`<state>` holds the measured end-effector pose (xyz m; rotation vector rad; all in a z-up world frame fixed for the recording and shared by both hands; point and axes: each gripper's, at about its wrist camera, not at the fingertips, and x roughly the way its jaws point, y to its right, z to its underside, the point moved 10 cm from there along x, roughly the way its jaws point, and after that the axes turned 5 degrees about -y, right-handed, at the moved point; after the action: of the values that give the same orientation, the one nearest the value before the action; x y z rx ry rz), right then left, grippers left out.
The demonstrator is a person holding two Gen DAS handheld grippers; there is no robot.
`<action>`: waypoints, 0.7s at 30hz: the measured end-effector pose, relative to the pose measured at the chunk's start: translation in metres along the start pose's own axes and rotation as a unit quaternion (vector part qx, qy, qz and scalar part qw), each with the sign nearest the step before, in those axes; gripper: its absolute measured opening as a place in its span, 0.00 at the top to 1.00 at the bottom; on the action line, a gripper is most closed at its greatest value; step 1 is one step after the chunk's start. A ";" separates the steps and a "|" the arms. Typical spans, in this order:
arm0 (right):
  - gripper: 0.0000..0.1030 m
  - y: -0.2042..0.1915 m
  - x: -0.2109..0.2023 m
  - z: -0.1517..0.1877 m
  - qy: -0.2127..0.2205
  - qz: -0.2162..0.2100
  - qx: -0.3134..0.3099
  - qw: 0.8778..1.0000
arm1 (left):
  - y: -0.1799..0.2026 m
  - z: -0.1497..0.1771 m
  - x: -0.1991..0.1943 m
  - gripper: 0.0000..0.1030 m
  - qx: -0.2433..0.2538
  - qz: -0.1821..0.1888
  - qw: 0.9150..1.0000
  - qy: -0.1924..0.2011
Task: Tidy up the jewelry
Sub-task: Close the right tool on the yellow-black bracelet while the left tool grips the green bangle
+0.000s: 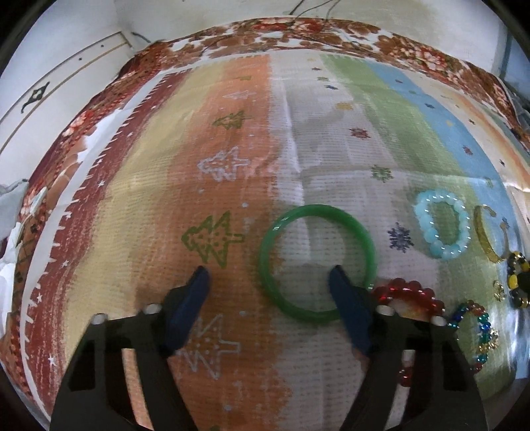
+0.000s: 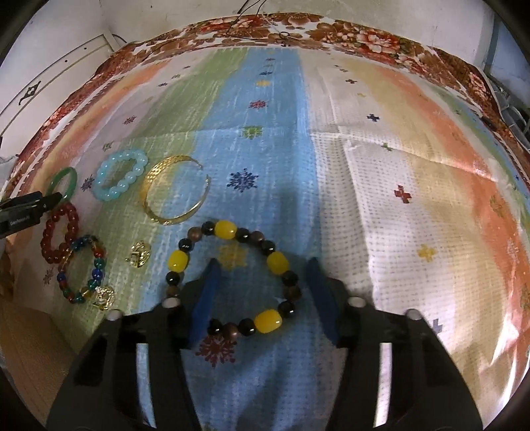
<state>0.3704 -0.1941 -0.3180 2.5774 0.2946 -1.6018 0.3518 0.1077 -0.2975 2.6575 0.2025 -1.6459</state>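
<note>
Both hand-held grippers, left and right, hang spread apart over the table.

Left to right: one green bangle, three bead bracelets, one gold cuff, two gold charms, one yellow-and-dark bracelet between the right fingers.

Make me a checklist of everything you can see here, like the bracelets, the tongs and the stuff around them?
Surface: striped patterned cloth over a floral cover.
Job's things: green bangle, light blue bead bracelet, gold cuff, red bead bracelet, multicolored bead bracelet, two gold charms, black and yellow bead bracelet.
Clutter: nothing seen.
Grippers: left tongs open, one finger inside the green bangle; right tongs open over the black and yellow bead bracelet.
Cables: thin wires at the far edge.
Surroundings: white wall, white panel.
</note>
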 end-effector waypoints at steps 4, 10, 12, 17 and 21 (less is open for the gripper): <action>0.83 0.000 0.000 0.001 -0.002 -0.009 0.006 1.000 | 0.011 0.001 -0.001 0.65 0.017 0.011 1.000 0.003; 0.87 -0.003 -0.004 0.003 -0.003 -0.022 0.013 1.000 | -0.003 -0.001 -0.003 0.93 -0.024 0.032 0.999 0.004; 0.87 -0.003 -0.008 0.005 -0.002 -0.025 0.014 1.000 | -0.004 0.000 -0.005 0.93 -0.035 0.044 0.998 0.004; 0.87 -0.005 -0.025 0.009 0.006 -0.028 0.018 0.999 | -0.004 0.000 -0.014 0.93 -0.035 0.044 0.998 0.015; 0.87 -0.009 -0.045 0.007 0.018 -0.027 0.014 0.999 | -0.009 0.002 -0.029 0.93 -0.048 0.051 0.997 0.029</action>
<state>0.3427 -0.1916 -0.2806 2.6437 0.3516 -1.5885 0.3361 0.1131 -0.2717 2.5995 0.1393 -1.4914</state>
